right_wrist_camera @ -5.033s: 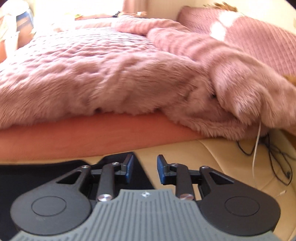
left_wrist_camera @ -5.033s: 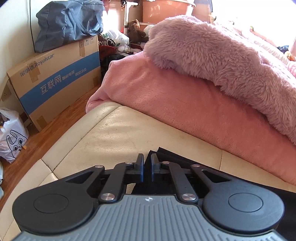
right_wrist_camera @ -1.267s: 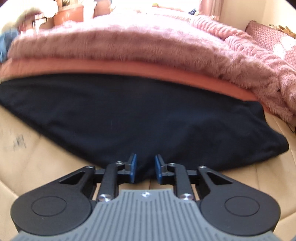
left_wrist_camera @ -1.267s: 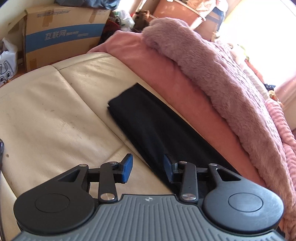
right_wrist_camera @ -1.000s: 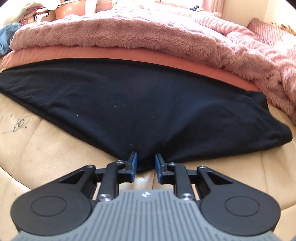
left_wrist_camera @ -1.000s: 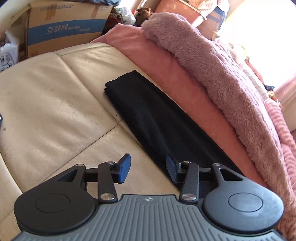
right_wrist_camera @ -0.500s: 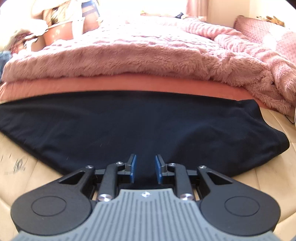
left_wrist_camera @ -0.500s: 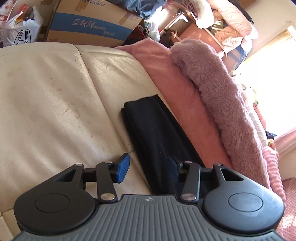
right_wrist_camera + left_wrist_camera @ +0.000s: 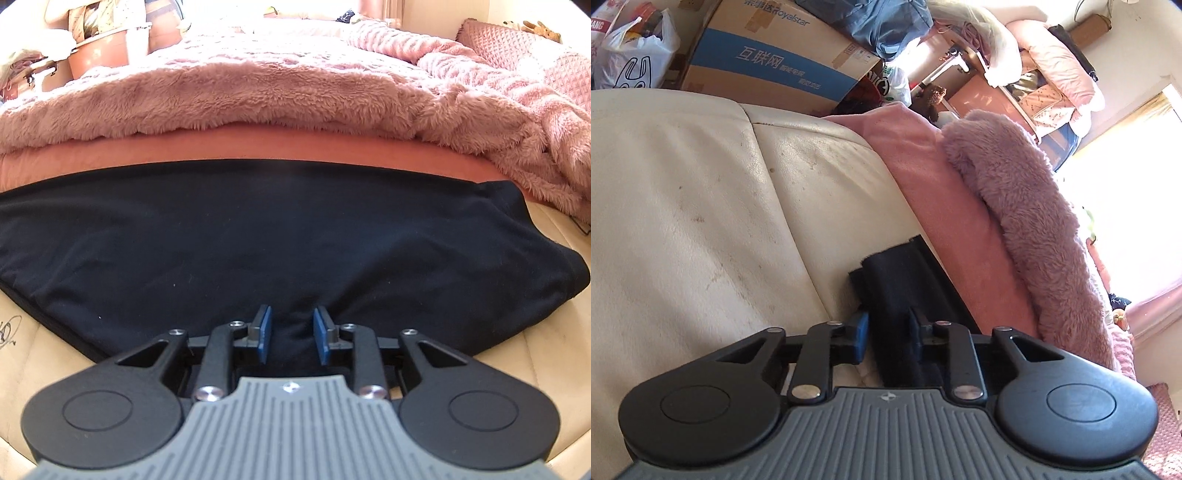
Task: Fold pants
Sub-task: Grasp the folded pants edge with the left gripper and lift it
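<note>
A cream leather bed edge (image 9: 701, 221) fills the near ground in both views, with a salmon sheet (image 9: 295, 146) and a pink fleece blanket (image 9: 258, 96) piled behind it. The black pants (image 9: 277, 236) lie flat along that edge, just in front of the sheet, stretching from far left to a rounded end on the right in the right wrist view. In the left wrist view only the pants' narrow end (image 9: 897, 280) shows, bunched and raised a little off the leather. A cardboard box (image 9: 768, 62) with a blue band stands at the far left, a grey bag (image 9: 886, 22) on top and a white plastic bag (image 9: 631, 62) beside it.

The left gripper (image 9: 888, 332) has just been closing, and its blue pads now pinch the bunched end of the pants. The right gripper (image 9: 291, 338) has just been opening slightly; its pads stand a little apart over the near hem, with black cloth between them, and whether they press on it cannot be told.
</note>
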`<state>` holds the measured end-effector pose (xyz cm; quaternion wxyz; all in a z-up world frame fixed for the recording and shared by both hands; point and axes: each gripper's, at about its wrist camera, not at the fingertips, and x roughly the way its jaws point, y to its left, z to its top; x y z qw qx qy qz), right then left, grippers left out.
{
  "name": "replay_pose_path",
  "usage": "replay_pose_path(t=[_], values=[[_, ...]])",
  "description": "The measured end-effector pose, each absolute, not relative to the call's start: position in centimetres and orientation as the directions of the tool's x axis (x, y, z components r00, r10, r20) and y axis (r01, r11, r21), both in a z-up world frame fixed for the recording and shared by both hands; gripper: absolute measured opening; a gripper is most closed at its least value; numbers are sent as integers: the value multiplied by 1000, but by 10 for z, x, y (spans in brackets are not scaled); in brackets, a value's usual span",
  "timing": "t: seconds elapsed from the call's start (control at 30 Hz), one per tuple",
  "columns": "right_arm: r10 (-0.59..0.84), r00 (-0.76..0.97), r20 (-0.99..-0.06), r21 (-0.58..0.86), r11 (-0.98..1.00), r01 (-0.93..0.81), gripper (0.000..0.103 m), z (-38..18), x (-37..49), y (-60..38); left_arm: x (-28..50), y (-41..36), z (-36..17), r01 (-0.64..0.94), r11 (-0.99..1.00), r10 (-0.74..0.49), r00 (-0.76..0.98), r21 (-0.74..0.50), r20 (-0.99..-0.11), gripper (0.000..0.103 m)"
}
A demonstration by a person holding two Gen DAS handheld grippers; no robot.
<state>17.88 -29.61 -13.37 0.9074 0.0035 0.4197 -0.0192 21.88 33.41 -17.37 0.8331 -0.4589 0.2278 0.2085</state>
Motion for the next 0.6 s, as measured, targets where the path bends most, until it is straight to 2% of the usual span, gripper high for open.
replay_pose_path(t=[0.07,0.13,0.17,0.37,0.47,0.6], values=[[-38,647,-762,-28,999,26,23,-134,178,-294,223,337,-174,-571,491,147,799,-658,-584,15],[-43,645,-763,-42,999,17,23,-134,178,-292,225,341,-172,-581,482,136,789,-656,-598,11],[-42,644,-764,-43,999,15,23,-134,179,-292,226,342,-169,-578,483,127,789,-657,-601,5],[-33,632,-774,-46,999,-4,23,-132,183,-292,229,309,-120,-524,629,161,810,-574,-563,4],[-23,628,-778,-46,999,-20,23,-130,185,-294,231,268,-83,-451,764,177,834,-462,-522,4],[17,645,-764,15,1000,-9,23,-120,181,-303,231,200,-43,-311,888,139,883,-338,-449,5]])
